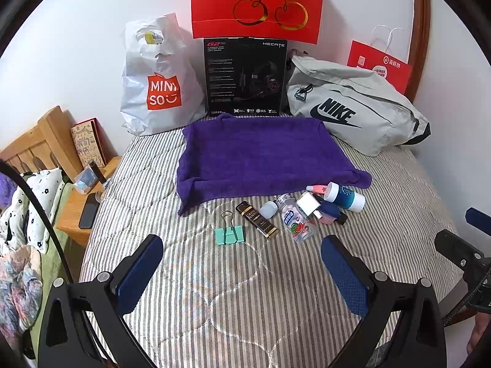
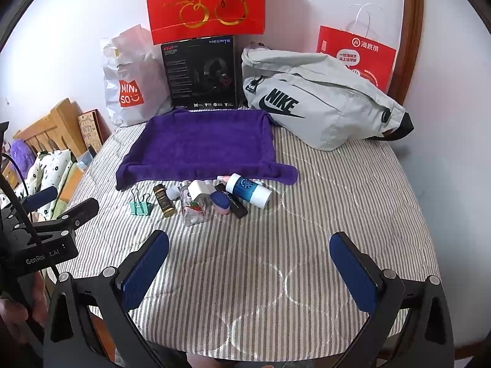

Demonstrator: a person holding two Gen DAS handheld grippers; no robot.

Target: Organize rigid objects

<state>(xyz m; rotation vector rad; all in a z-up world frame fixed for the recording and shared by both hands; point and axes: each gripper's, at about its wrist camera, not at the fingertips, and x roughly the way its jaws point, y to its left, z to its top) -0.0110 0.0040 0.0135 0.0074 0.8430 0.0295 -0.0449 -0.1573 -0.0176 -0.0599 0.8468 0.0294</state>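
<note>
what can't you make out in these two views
- Pink item, left wrist: charger and blue lid cover it.
- Miniso bag contents, both views: plastic hides them.
- Red cherry bag top, right wrist: cut by frame edge.
- Headset box small print: too small.

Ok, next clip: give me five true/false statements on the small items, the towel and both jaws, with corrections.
1. The purple towel has nothing lying on its flat middle. True.
2. The green binder clip sits on the towel. False: it lies on the striped bedcover, in front of the towel.
3. Both grippers, left gripper and right gripper, are open and empty. True.
4. The blue-and-white bottle stands upright. False: it lies on its side.
5. The Nike bag is black. False: grey.
</note>
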